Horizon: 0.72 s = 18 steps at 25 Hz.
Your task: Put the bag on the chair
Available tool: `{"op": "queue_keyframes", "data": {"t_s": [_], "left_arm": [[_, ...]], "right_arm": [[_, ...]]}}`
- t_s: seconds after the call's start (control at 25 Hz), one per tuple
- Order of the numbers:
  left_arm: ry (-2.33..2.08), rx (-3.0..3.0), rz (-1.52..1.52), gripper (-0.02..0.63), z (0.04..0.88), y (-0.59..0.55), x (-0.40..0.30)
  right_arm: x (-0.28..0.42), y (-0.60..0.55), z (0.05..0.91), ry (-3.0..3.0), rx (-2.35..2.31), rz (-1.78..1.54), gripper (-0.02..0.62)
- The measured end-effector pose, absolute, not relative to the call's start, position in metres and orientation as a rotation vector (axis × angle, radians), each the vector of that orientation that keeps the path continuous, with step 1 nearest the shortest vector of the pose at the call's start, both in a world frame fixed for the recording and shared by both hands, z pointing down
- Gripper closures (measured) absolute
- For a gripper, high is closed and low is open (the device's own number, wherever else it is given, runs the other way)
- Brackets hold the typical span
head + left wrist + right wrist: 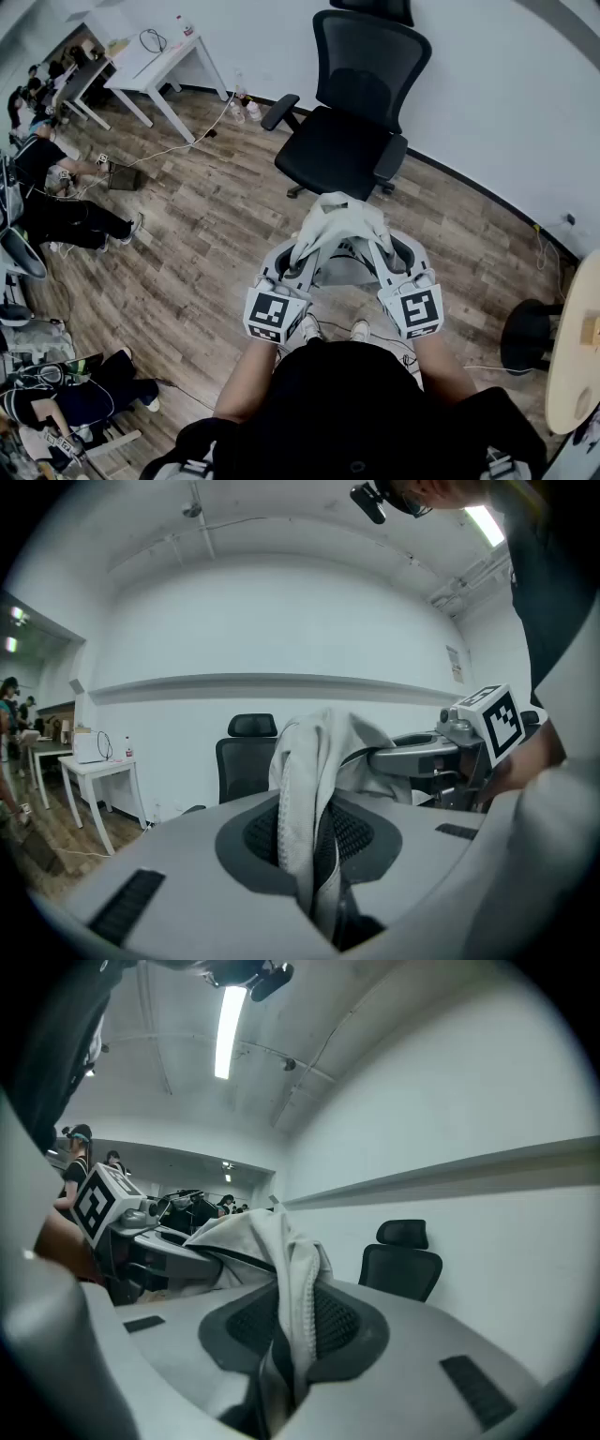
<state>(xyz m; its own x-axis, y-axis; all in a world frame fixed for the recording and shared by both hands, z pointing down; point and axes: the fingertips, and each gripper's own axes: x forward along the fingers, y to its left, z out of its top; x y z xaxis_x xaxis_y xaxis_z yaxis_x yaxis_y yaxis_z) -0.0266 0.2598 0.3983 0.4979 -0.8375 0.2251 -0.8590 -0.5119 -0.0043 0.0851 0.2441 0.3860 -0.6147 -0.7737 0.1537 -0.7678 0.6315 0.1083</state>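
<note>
room: wood floor [202, 248], white wall [506, 94] behind the chair.
chair: black mesh office chair [342, 150] with armrests and headrest, seat turned toward the person.
bag: pale cloth bag [337, 223], bunched up and hanging in the air on the near side of the chair, just short of the seat's front edge; not resting on the chair.
left tool: left tool [298, 255] on the near side of the chair, jaws narrow, pinched on a fold of the bag that runs up between its pads.
right tool: right tool [382, 255] beside it, also on the chair's near side, jaws narrow, clamped on the bag's other side.
desk: white desk [155, 66], well left of the chair, against the wall.
people: several sitting on the floor, far left of the chair.
</note>
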Motion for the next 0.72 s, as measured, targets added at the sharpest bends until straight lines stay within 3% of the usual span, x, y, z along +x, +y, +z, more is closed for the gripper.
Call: {"op": "queue_keyframes", "data": {"t_s": [0.72], "left_arm": [[-1.36,2.675,0.319,0.537,0.412,0.255,-0.042]], "right_arm": [[0.071,0.247,0.399,-2.648,1.354,-0.012,0.509]]}}
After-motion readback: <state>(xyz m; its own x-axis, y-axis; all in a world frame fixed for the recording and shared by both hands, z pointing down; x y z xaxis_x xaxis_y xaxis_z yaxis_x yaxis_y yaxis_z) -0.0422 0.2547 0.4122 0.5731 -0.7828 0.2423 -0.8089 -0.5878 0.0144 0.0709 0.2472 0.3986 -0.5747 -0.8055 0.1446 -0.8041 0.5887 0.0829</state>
